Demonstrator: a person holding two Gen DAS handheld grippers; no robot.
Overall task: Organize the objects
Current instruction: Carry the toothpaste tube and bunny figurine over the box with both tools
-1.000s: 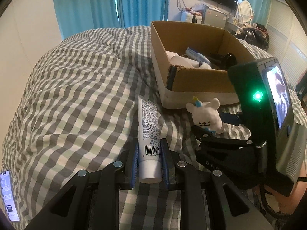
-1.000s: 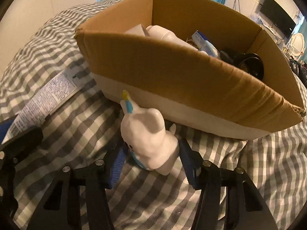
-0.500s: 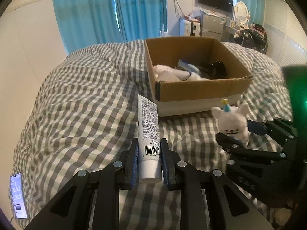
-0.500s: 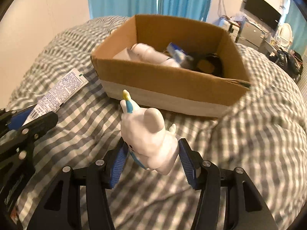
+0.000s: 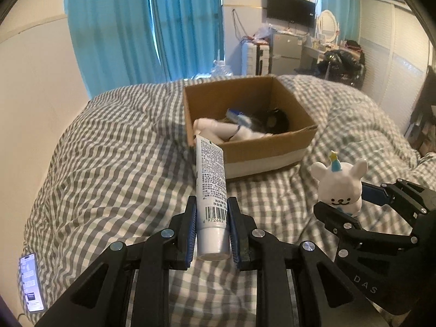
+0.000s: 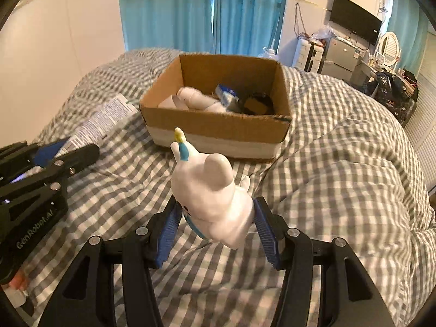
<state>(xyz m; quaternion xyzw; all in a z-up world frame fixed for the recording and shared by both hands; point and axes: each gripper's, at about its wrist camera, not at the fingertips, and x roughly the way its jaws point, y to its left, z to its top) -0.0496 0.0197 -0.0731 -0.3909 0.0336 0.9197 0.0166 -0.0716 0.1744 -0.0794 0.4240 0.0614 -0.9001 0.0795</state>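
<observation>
My left gripper (image 5: pixel 212 215) is shut on a white tube (image 5: pixel 211 185) with a barcode and printed text, held in the air above the checked bedspread. My right gripper (image 6: pixel 215 212) is shut on a white bear figurine (image 6: pixel 209 193) with a blue and yellow horn; the same figurine (image 5: pixel 340 182) shows at the right of the left wrist view. An open cardboard box (image 5: pixel 272 147) lies on the bed beyond both grippers, with a white bottle, a blue-capped item and a black object inside. In the right wrist view the box (image 6: pixel 218 128) is straight ahead, with the left gripper (image 6: pixel 62 152) and its tube at the left.
A phone (image 5: pixel 31 283) with a lit screen lies on the bed's near left edge. Blue curtains (image 5: pixel 144 27) hang behind the bed. A dresser, mirror, wall screen and clutter (image 5: pixel 299 43) stand at the far right. The checked bedspread (image 6: pixel 340 163) bulges high right of the box.
Both grippers have risen and drawn back from the box, each with its object. The box looks smaller and farther, and its inside shows more fully.
</observation>
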